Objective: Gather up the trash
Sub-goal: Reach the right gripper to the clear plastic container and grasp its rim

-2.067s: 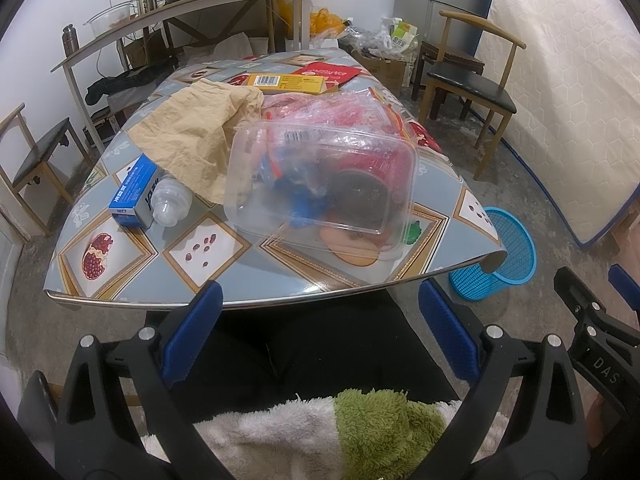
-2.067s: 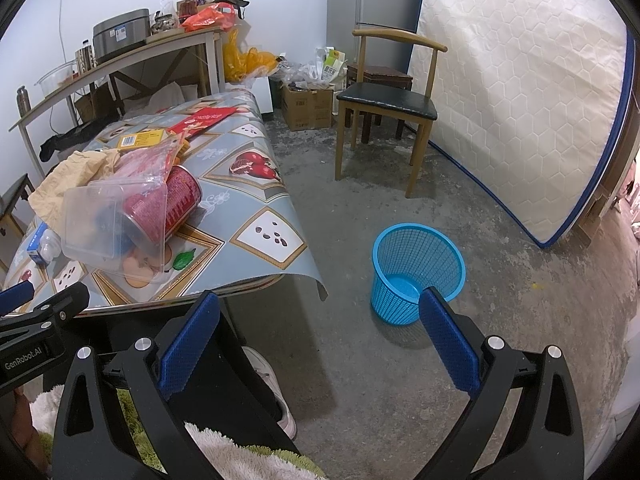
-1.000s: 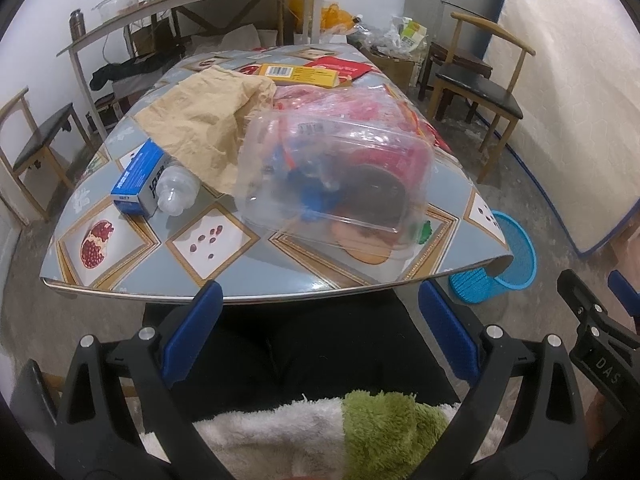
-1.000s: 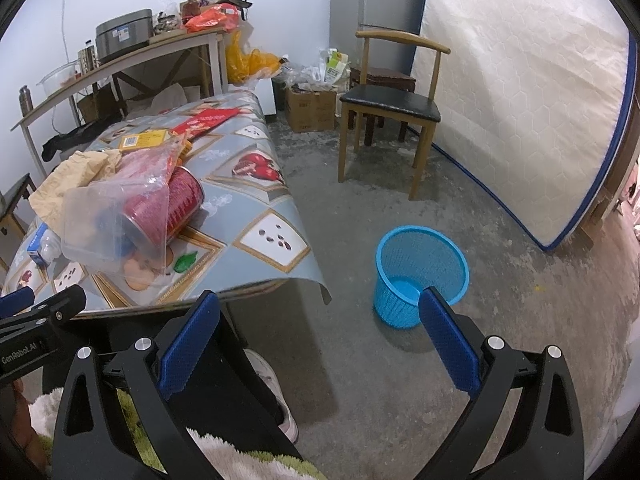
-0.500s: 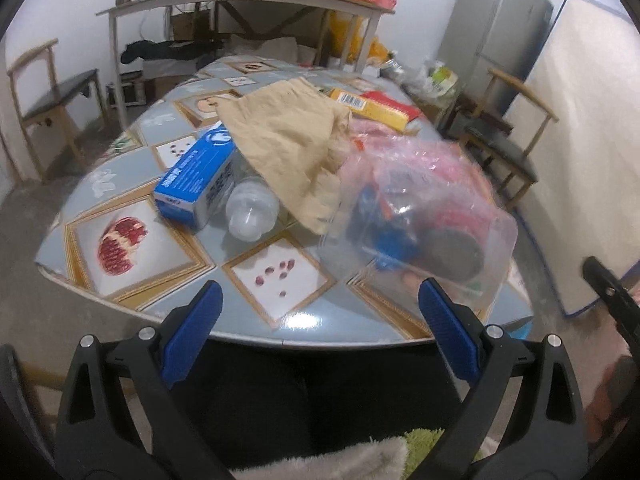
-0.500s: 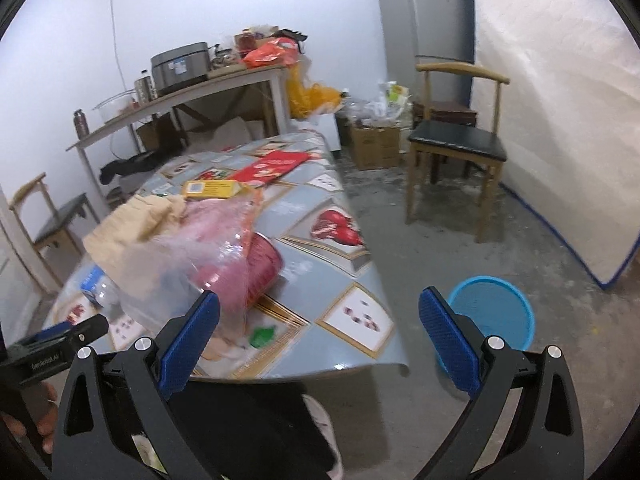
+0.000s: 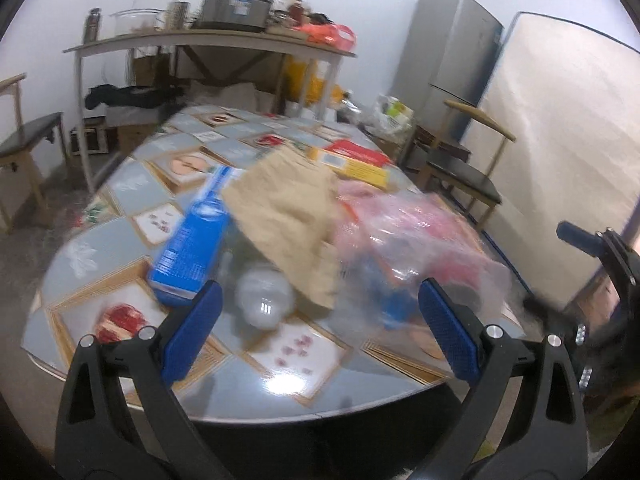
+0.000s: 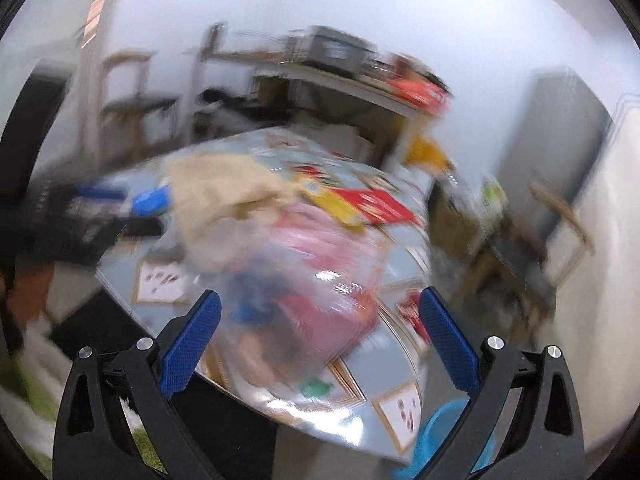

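Both grippers are up at the near edge of the counter (image 7: 80, 264), and nothing is in hand. The left gripper (image 7: 316, 328) has its fingers spread wide and empty, and the right gripper (image 8: 318, 336) is just as wide, with nothing between its fingers either.

The trash is all ahead of the fingers. Straight beyond the left pair lies a clear plastic bottle (image 7: 264, 300) on its side, with a blue box (image 7: 192, 248) just to its left and a crumpled brown paper bag (image 7: 288, 216) draped over the far end of both. Ahead and right of the left fingers sits the clear plastic bag (image 7: 420, 256) with red and blue items showing through it; in the right wrist view that same bag fills the space just beyond the fingers. Further back lie a yellow box (image 7: 352, 168) and a red packet (image 7: 360, 150). The blue basket (image 8: 444, 436) peeks out low, beside the right gripper's right finger, off the counter's edge.

This looks like the opening approach, picking a first piece. The right view is heavily smeared, so contact cannot be judged there. Next move calls for closing in on one item, likely the bag or bottle, and gripping the loose film firmly so it does not slip.
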